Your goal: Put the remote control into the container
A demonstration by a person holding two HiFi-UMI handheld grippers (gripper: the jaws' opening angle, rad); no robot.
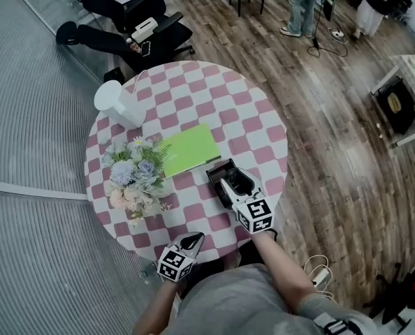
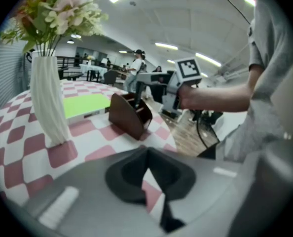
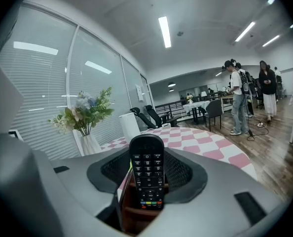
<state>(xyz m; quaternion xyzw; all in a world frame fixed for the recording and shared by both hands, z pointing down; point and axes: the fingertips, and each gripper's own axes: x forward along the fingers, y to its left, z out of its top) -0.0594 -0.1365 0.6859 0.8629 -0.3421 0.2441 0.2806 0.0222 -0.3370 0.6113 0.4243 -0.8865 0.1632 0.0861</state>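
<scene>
Your left hand-held gripper (image 2: pixel 147 154) is closest to you, at the near edge of the round bench (image 1: pixel 258 128). Its two jaws are pressed together and there is nothing in them.

A little further in is your right hand-held gripper (image 3: pixel 148 152). Its jaws are squeezed on the black remote control (image 3: pixel 147 174), one on each side. The remote control stands up tall, with its buttons facing the camera. Its low end is down in the open top of the brown container (image 2: pixel 130 115). The container stands on the pink and white squares of the bench, near the edge on your right side.

Just past the container lies a flat green book (image 1: pixel 186 150). Beside the book, on your left, a white vase (image 2: pixel 48 102) holds a bunch of flowers (image 1: pixel 132 176). The vase stands up straight.

At the far side of the bench is a white pot (image 1: pixel 117 103). Past the bench are black chairs (image 1: pixel 130 23). Far off, people (image 1: pixel 305 5) stand on the wooden floor.
</scene>
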